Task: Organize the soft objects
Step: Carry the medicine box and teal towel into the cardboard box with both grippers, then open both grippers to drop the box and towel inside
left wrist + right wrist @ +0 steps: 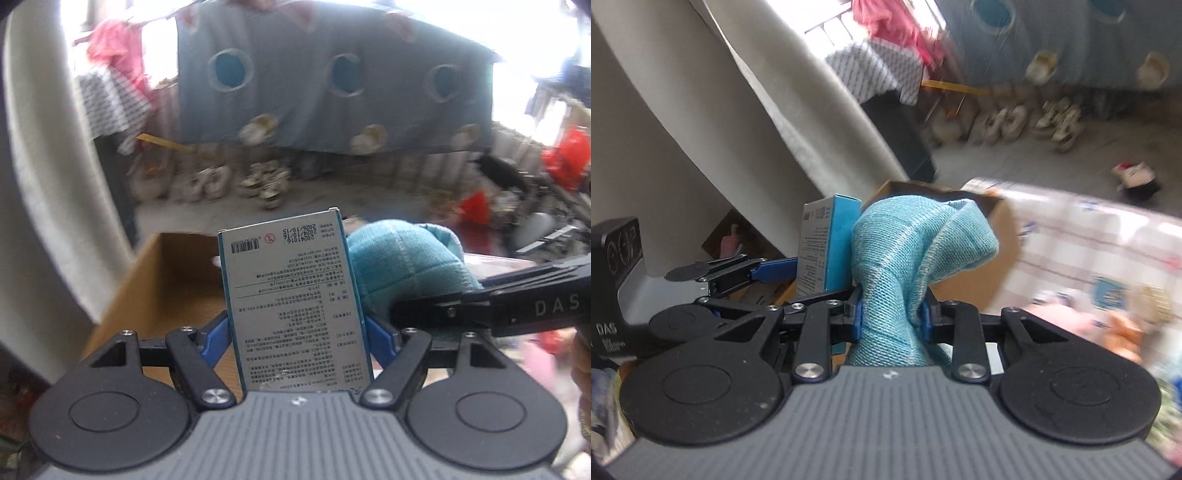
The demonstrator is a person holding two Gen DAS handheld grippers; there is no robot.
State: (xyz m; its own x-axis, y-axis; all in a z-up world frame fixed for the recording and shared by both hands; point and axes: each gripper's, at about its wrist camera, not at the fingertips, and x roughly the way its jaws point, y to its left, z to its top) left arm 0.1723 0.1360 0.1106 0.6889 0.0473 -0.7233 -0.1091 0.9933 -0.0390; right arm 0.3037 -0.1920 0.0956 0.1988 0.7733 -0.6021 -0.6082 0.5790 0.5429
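Carrying risk: both loads hang in the air above the cardboard box [162, 291], and a knock between the two tools could jog either one loose, since the tissue pack and the towel sit just beside each other.
Cardboard box: it is open-topped, brown, and lies ahead of and below both tongs at the edge of the worktop [1082, 240] with its checked cover; a drop released short of it would likely land on that cover or the floor.
Blue towel [905, 258]: bunched and limp, it is pinched at its waist by the right tongs [892, 317], which are closed tight on it. Its long axis runs away from the camera and upward, and the free end flops over to the right. I judge that this loose end may catch the box rim or drag the cloth out of the pinch.
Tissue pack [291, 299]: a flat blue-edged packet with a printed grey face, it is clamped across its width by the left tongs [295, 332], whose jaws stand fairly wide on its sides. Its long axis points straight ahead along the fingers, top edge farthest out. Only the lower part is gripped, so a quick swing might let it pivot or slide.
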